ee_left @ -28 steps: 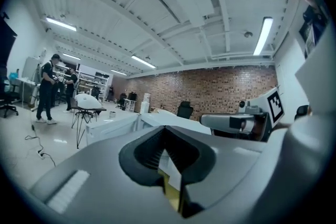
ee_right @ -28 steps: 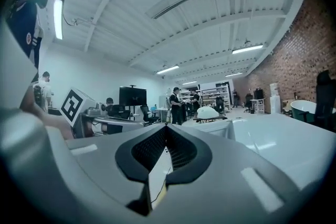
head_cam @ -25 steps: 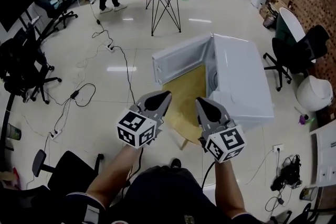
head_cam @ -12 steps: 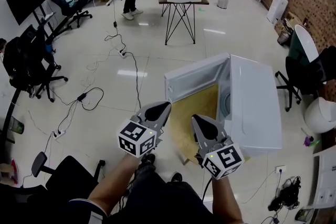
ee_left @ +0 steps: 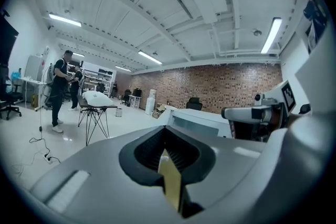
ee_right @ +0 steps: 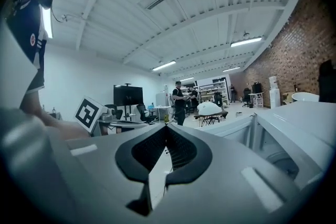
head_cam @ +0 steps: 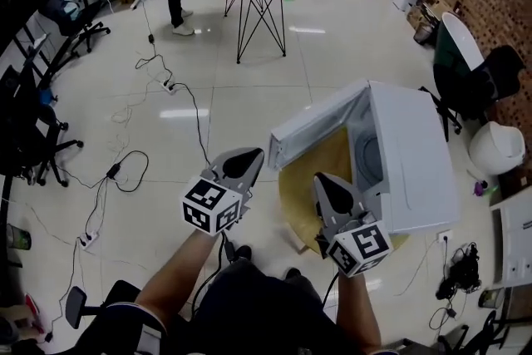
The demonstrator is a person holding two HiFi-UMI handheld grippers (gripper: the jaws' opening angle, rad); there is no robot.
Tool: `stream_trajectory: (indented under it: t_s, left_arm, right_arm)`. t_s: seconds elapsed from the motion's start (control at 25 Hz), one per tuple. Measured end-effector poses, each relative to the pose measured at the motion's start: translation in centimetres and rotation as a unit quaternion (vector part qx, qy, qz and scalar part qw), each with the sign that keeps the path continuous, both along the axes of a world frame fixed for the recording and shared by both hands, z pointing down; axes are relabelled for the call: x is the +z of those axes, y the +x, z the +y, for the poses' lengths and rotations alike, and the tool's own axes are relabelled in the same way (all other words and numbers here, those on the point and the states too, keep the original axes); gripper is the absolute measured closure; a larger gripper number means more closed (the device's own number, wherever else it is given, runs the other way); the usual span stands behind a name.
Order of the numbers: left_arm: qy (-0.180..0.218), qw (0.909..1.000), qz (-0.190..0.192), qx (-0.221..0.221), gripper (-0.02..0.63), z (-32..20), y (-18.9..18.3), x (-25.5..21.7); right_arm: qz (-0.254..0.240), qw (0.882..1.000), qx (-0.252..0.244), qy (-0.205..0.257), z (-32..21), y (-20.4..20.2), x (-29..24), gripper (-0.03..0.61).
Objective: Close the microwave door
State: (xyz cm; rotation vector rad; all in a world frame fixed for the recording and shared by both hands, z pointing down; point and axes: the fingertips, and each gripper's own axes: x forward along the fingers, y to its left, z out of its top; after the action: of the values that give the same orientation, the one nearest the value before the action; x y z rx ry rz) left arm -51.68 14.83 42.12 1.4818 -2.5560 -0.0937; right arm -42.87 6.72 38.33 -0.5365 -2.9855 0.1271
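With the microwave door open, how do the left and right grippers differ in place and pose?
The left gripper hangs over the floor, beside the free edge of the open microwave door. The right gripper is over the wooden table, in front of the open cavity. In the head view the left gripper points up and rightward, toward the door, while the right gripper points up and leftward. Both have their jaws together, hold nothing, and neither touches the door.

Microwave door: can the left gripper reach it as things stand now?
Probably yes. The left gripper appears just short of the free edge of the open microwave door, and nothing stands between them.
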Motion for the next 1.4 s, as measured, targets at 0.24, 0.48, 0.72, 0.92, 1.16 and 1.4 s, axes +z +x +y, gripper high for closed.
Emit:
stream_trajectory:
  t_s: [0.24, 0.48, 0.72, 0.92, 1.16, 1.4]
  left_arm:
    - [-0.004, 0.9993, 0.002, 0.037, 0.603, -0.1, -3.2, 1.3]
    - [-0.03, 0.9983, -0.004, 0.05, 0.603, -1.8, -5.8, 3.0]
    - [-0.049, 0.997, -0.001, 0.059, 0.603, -2.5, -8.0, 4.4]
    - [-0.057, 0.9956, -0.001, 0.074, 0.603, -3.9, -8.6, 5.1]
    - [-0.056, 0.994, -0.002, 0.094, 0.603, -5.1, -7.5, 4.8]
    - [-0.056, 0.9913, -0.004, 0.119, 0.603, -6.3, -4.3, 5.2]
  right_arm:
    - [0.008, 0.999, 0.05, -0.003, 0.5, -1.5, 0.4, 0.577]
    - [0.015, 0.998, 0.057, 0.001, 0.4, -1.9, 0.2, 0.577]
    - [0.017, 0.997, 0.07, 0.003, 0.0, -2.0, 0.0, 0.577]
    - [0.018, 0.996, 0.086, -0.003, -1.3, -1.4, 0.2, 0.577]
    - [0.019, 0.995, 0.098, -0.009, -2.7, -0.3, 0.0, 0.577]
    - [0.019, 0.995, 0.099, -0.016, -3.4, 1.0, 0.6, 0.577]
